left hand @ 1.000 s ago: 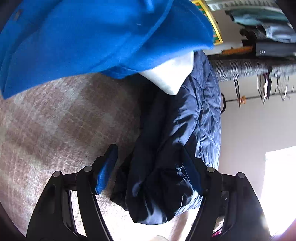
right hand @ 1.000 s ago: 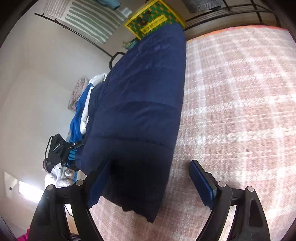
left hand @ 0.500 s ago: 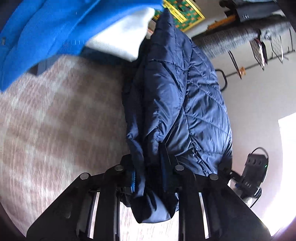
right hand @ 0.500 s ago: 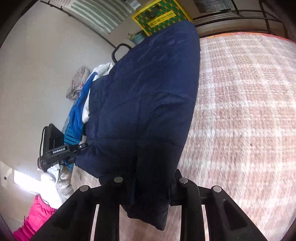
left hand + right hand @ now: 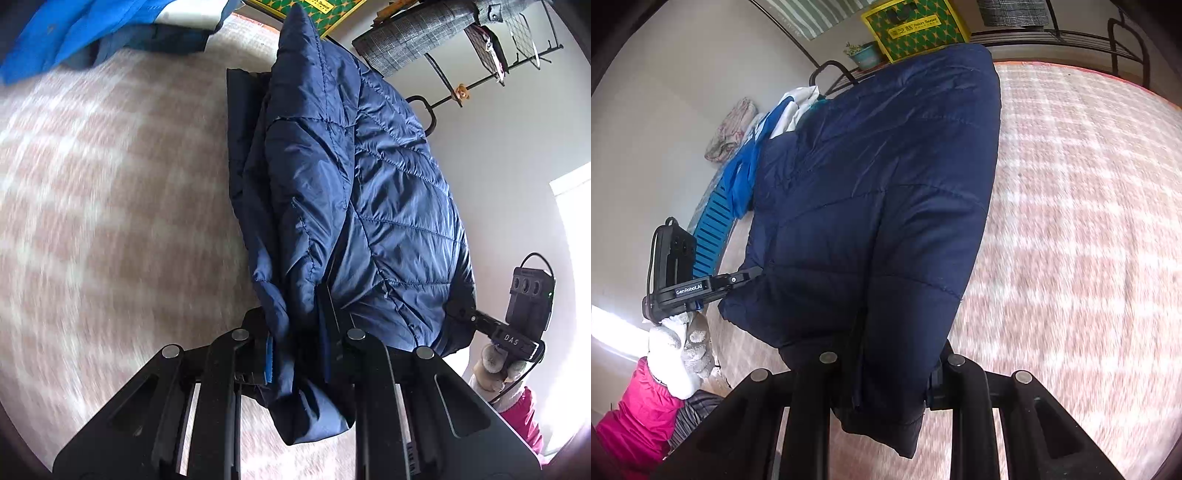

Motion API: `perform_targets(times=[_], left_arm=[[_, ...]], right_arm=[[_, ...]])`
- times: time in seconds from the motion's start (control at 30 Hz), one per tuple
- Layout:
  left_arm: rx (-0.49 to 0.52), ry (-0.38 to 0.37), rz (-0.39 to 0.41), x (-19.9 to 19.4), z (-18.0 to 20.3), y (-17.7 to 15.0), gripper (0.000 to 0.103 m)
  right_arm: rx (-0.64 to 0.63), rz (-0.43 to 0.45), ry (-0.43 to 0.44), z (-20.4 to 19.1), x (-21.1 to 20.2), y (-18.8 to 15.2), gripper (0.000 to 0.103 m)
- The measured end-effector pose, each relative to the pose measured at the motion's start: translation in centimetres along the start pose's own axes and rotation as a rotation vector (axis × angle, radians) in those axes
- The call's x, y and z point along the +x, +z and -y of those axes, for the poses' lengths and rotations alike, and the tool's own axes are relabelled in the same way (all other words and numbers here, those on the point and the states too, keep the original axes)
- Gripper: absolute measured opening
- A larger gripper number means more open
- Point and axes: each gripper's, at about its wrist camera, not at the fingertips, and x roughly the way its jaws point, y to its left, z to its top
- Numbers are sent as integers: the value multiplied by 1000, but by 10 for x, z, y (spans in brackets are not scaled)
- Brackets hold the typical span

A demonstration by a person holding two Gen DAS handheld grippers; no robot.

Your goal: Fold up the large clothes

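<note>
A navy quilted puffer jacket [image 5: 369, 192] is held up off a pink plaid blanket [image 5: 110, 206]. My left gripper [image 5: 295, 343] is shut on one bunched corner of the jacket. My right gripper [image 5: 886, 373] is shut on the other near corner of the jacket [image 5: 871, 206], which hangs stretched between the two. The right gripper shows at the right of the left wrist view [image 5: 517, 332], and the left gripper at the left of the right wrist view [image 5: 683, 288]. The fingertips are buried in fabric.
A bright blue garment over a white one [image 5: 92, 26] lies at the far edge of the blanket. A yellow-green box [image 5: 916, 27], a small potted plant [image 5: 862, 55] and a black metal rack [image 5: 480, 74] with grey clothes stand behind. A blue slatted crate [image 5: 709, 229] is at the left.
Both grippers were open around the jacket's edge a second ago. They have shut on it and lifted it, so the jacket now hangs taut above the blanket.
</note>
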Motion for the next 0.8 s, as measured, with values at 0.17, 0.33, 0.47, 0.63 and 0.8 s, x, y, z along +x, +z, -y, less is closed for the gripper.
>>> perform_targets(times=[0.17,0.33,0.47,0.63,0.8], left_arm=[[5,-30,-20,-4,-1,-20,20],[-40,-111,7,-28,-13,-6,66],[-89,-185,117,-50,-22,25,77],[-139,-160,94,-35,-35,54,78],[-194,-175,69,-16,-51,65,78]], right_arm=[[-53,-17,-19,-2,-2,-19,31],[-177,-8,-48,-4,-5,-18,64],[-125,96,25,18,-33,-13,84],[-2,182,77,48,-41,19,91],[43,189,95,61,-25,51,93]])
